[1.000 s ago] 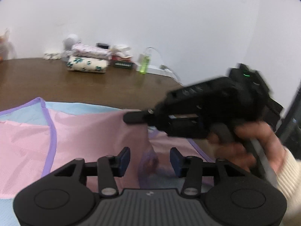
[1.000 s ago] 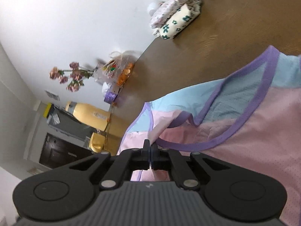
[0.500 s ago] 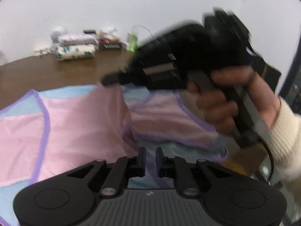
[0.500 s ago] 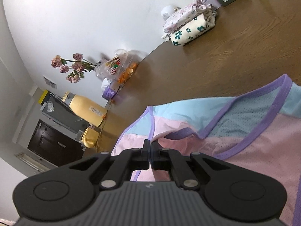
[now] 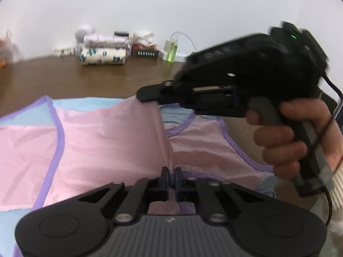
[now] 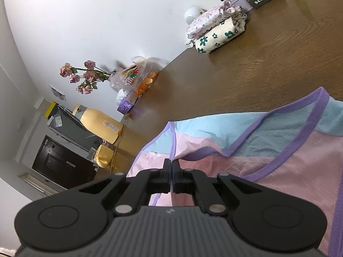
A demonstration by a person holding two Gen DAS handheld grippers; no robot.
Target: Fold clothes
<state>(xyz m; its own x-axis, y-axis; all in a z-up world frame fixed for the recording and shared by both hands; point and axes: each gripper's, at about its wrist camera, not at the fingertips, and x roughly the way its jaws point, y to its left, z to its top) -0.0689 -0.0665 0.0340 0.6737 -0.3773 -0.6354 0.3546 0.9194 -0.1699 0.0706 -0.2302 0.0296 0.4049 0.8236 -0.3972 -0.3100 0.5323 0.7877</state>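
A pink and light-blue mesh garment with purple trim [image 5: 107, 141] lies on the brown table [image 5: 64, 79]. My left gripper [image 5: 171, 176] is shut on a raised pink fold of it near the front. My right gripper [image 5: 143, 95], held in a hand, is shut on the same fold farther back and lifts it above the table. In the right wrist view my right gripper [image 6: 171, 167] pinches the pink cloth [image 6: 278, 171], and the blue panel with purple edging [image 6: 268, 128] spreads ahead.
Folded floral clothes [image 5: 103, 53] are stacked at the table's far edge with a dark box [image 5: 145, 52] and a green bottle [image 5: 171, 51]. In the right wrist view, a vase of flowers [image 6: 85, 77] and snack bags [image 6: 139, 79] stand at the far end.
My left gripper closed from open onto the pink fold. My right gripper rose with the cloth, then came back lower and to the right, still shut on it.
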